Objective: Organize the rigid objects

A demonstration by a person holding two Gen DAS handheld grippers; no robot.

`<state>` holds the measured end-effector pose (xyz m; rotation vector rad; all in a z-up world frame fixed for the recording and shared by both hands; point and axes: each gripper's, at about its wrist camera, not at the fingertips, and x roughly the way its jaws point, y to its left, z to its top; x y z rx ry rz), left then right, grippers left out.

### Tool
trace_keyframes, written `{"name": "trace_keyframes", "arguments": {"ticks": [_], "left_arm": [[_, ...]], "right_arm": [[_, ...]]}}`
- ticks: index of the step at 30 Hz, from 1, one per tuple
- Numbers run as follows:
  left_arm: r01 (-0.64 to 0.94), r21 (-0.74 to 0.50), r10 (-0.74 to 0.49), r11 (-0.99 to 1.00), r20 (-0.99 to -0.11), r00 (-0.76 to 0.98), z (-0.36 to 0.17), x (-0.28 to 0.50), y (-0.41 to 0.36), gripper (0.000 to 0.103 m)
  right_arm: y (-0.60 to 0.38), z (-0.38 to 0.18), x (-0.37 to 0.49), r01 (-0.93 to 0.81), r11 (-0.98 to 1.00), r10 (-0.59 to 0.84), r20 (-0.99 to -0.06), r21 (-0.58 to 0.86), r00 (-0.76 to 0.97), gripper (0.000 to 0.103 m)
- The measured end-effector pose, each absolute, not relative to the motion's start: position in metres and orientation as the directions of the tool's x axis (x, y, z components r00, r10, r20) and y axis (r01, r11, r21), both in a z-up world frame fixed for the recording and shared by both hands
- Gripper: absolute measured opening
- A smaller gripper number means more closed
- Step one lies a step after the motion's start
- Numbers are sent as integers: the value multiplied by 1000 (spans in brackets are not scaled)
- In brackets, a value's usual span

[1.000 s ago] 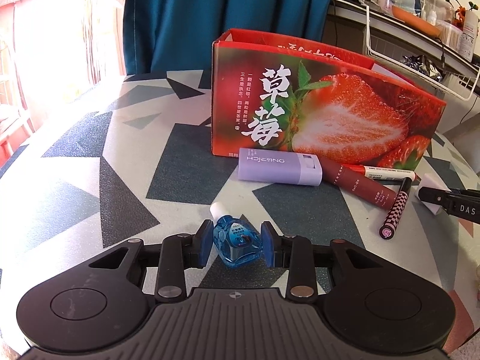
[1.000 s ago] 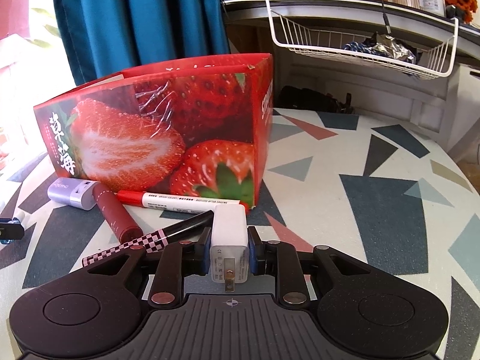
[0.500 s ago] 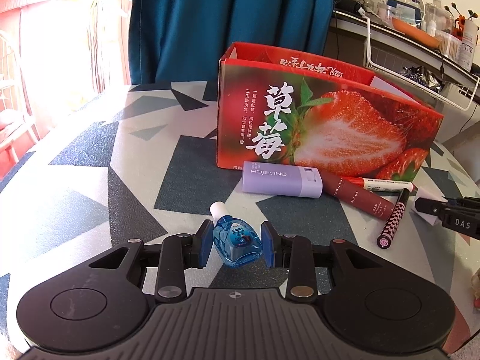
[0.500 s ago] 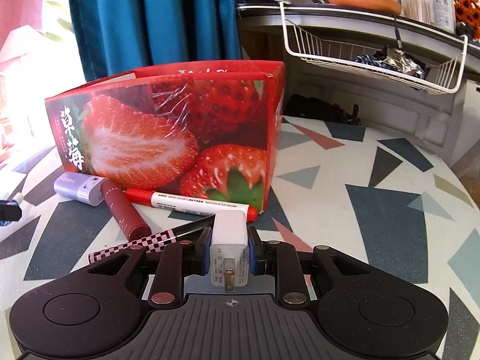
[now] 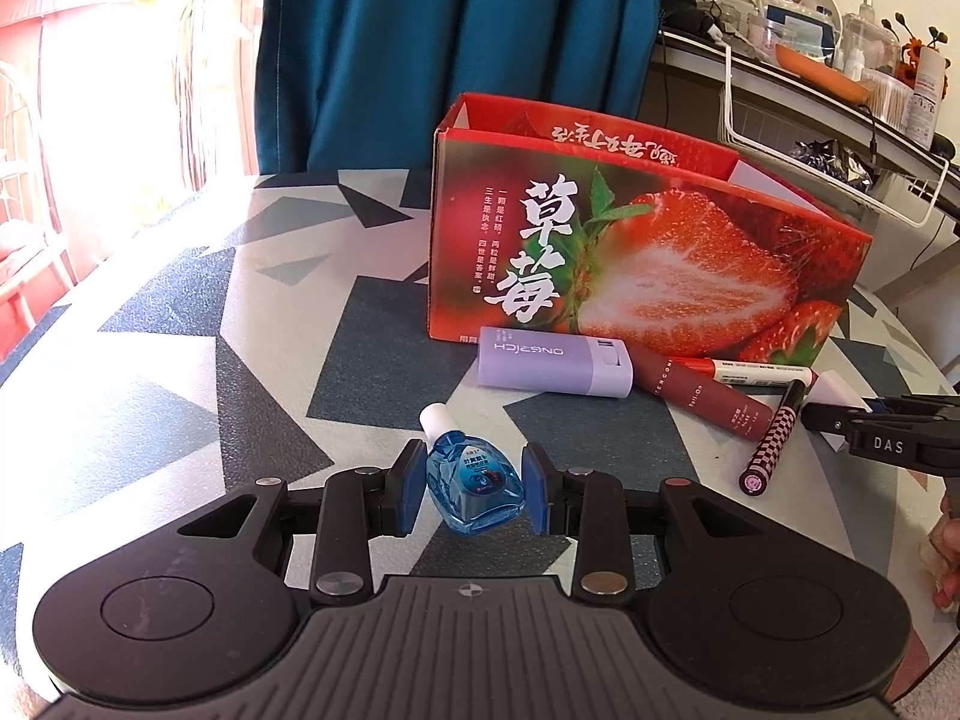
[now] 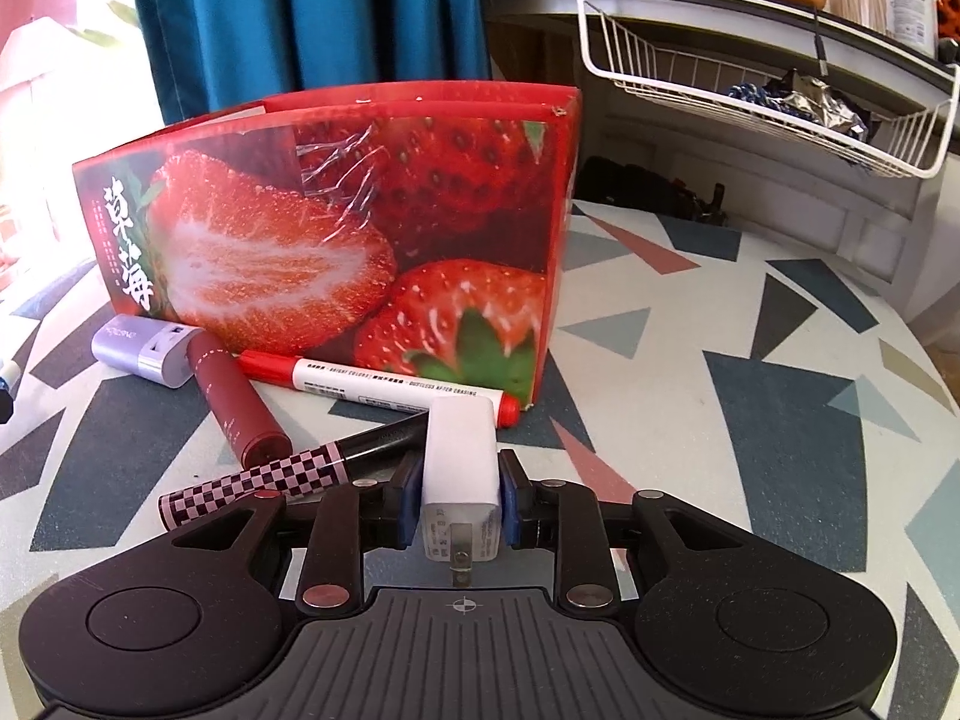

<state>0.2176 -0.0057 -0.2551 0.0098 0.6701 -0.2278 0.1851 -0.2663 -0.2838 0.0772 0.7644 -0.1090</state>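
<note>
one strawberry box (image 5: 600,252) — one eye-drop bottle (image 5: 471,480), one white charger (image 6: 461,474), one lilac case (image 5: 555,361), one maroon tube (image 5: 699,399), one red marker (image 6: 372,387), one checkered pen (image 6: 258,483).

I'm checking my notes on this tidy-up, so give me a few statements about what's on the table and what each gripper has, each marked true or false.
1. The left gripper is shut on the blue dropper bottle. True.
2. The right gripper has a red marker between its pads. False: a white charger plug; the red marker lies by the strawberry box.
3. The purple case lies in front of the box. True.
4. The checkered pen stands upright. False: it lies flat.
</note>
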Motion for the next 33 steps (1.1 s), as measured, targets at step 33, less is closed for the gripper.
{"name": "trace_keyframes", "arguments": {"ticks": [33], "left_arm": [[222, -86, -230, 971, -582, 780, -235, 223, -4, 36]], "right_arm": [[-256, -249, 176, 47, 998, -14, -599, 40, 801, 21]]}}
